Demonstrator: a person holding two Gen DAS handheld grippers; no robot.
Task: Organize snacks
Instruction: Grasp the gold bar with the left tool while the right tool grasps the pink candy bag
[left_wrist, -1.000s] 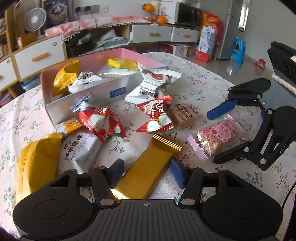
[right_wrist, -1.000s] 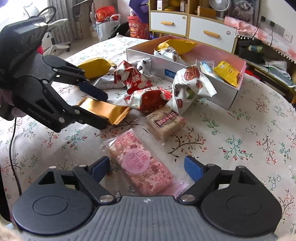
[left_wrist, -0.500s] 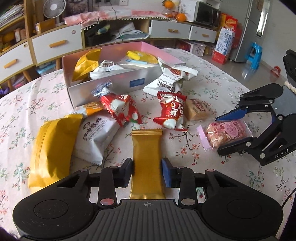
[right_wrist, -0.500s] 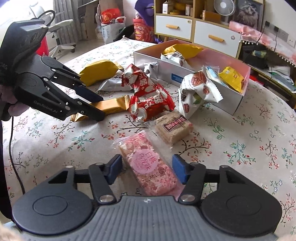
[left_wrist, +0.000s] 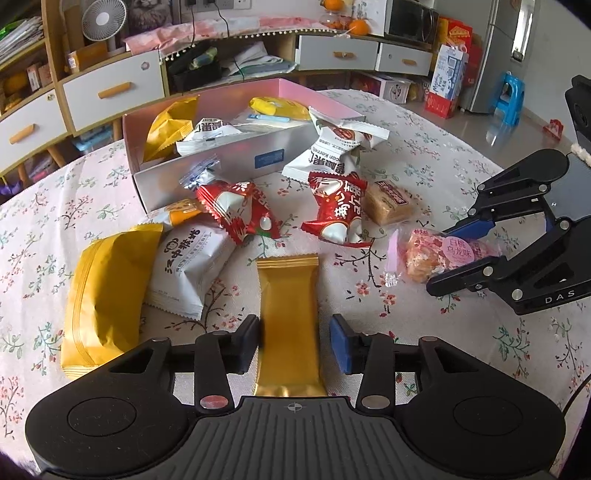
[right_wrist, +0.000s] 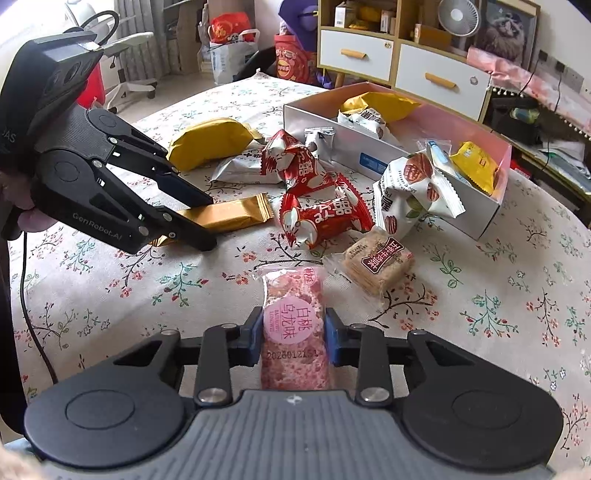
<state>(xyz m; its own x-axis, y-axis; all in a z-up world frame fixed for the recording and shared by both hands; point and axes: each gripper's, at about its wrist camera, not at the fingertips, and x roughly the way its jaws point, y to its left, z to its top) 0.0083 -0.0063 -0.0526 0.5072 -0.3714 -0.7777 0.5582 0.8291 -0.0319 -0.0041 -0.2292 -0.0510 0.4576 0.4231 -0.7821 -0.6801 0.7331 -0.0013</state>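
A gold bar (left_wrist: 288, 295) lies lengthwise between the fingers of my left gripper (left_wrist: 294, 332). Its jaws are opening: the left pad sits at the wrapper's edge and the right pad stands clear of it. In the right wrist view the left gripper (right_wrist: 209, 222) straddles the gold bar (right_wrist: 236, 216) on the cloth. My right gripper (right_wrist: 293, 332) is closing, with both blue pads pressed on the pink snack (right_wrist: 293, 295). From the left wrist view the right gripper (left_wrist: 443, 258) clamps the pink snack (left_wrist: 421, 254). The open pink-lined box (left_wrist: 229, 166) holds several packs.
Loose on the floral tablecloth (left_wrist: 443, 332) lie two red packs (left_wrist: 236, 210), a white pack (left_wrist: 188, 266), a yellow bag (left_wrist: 103, 288), a brown biscuit pack (right_wrist: 376, 264) and a white nut pack (right_wrist: 410, 192). Drawers (left_wrist: 110, 88) stand behind the table.
The left gripper closed on the gold bar and straightened it, then its jaws widened again. The right gripper's jaws came in from wide apart onto the pink snack.
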